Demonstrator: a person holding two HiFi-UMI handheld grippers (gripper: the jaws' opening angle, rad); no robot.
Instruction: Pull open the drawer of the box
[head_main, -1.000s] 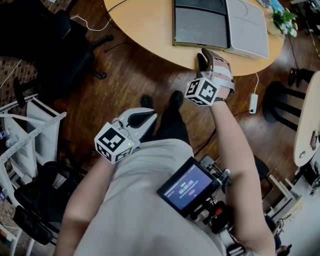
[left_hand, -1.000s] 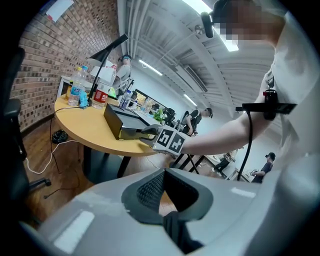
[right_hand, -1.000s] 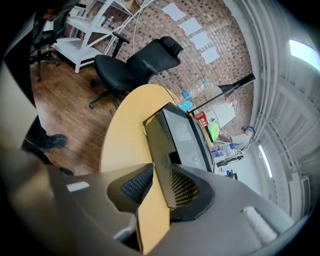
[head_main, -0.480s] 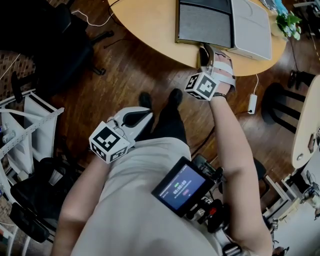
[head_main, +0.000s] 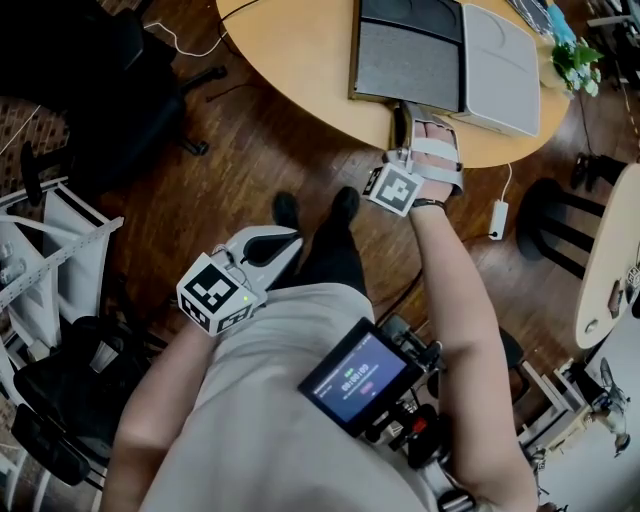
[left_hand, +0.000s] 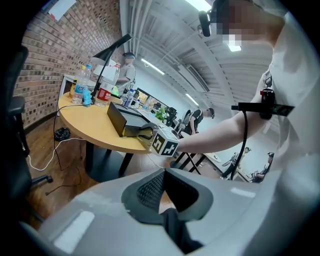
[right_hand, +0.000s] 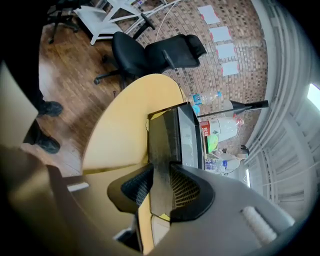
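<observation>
The dark grey box lies on the round wooden table, near its front edge. My right gripper reaches over that edge to the box's front. In the right gripper view both pads of the right gripper press on the flat dark drawer front, which sticks out of the box. My left gripper hangs by the person's waist, far from the table. Seen in its own view, the left gripper is shut and holds nothing. From there the box and the right gripper's marker cube show at a distance.
A white flat box lies right of the dark one, with a small plant beyond. Bottles and a lamp stand at the table's far side. A black office chair, a white rack and floor cables surround the table.
The right gripper has moved forward over the table edge and now has the box's drawer front between its pads. The left gripper has stayed by the waist.
</observation>
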